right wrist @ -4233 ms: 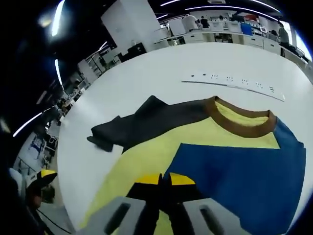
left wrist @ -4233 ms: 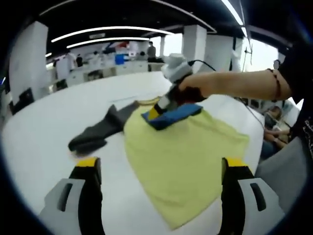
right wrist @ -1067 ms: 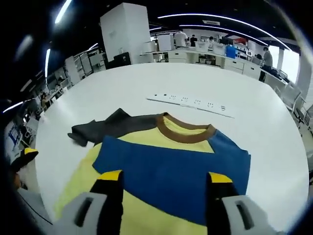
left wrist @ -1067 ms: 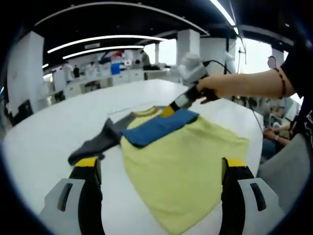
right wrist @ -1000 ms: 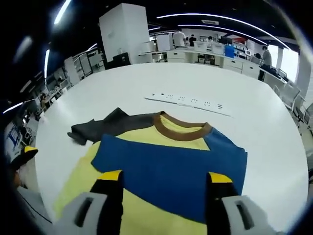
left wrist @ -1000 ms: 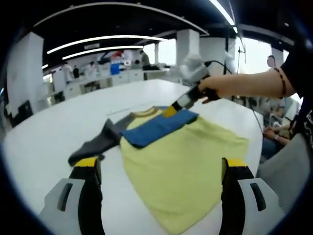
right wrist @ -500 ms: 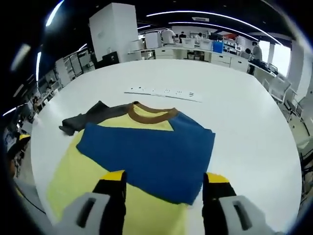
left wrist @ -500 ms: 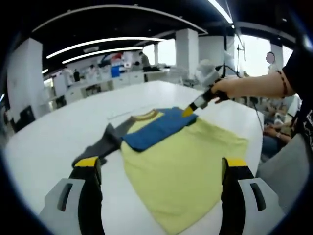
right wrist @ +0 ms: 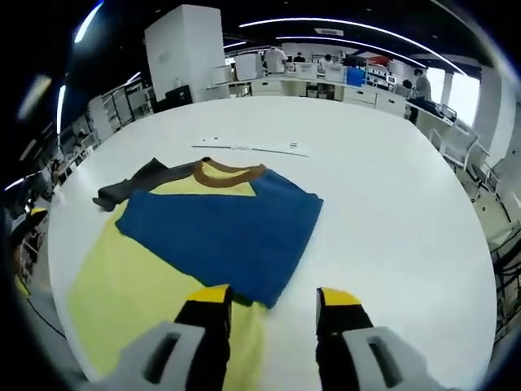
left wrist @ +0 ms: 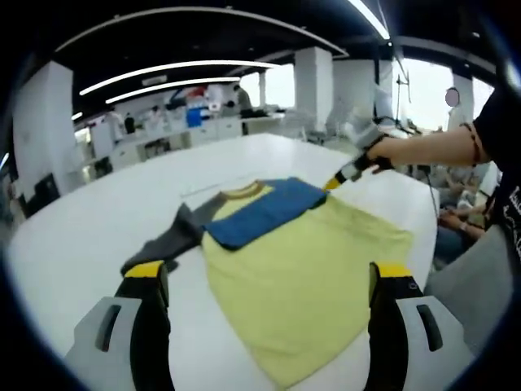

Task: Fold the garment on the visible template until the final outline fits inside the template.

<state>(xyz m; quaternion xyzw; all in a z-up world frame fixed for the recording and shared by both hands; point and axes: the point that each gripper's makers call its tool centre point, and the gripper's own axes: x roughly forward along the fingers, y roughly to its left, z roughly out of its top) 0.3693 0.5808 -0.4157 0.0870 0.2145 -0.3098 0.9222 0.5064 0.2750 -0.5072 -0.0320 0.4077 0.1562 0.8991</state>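
Currently the garment [right wrist: 187,244] lies flat on the white tabletop [right wrist: 383,204], blue sleeve [right wrist: 220,228] folded across the yellow body, grey sleeve [left wrist: 163,236] spread outward. Your left gripper [left wrist: 264,285], jaws apart, is nearer that sleeve. Your right gripper [right wrist: 266,300] hangs empty, jaws apart, at the blue fold's edge.

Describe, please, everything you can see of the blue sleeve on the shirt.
The blue sleeve is soft knit cloth, folded flat across the upper chest of the yellow shirt, just below the brown collar. It makes a broad, nearly rectangular panel with slight creases. Its lower corner lies just ahead of the right gripper, whose jaws are parted and hold nothing. All of it rests on the white table.
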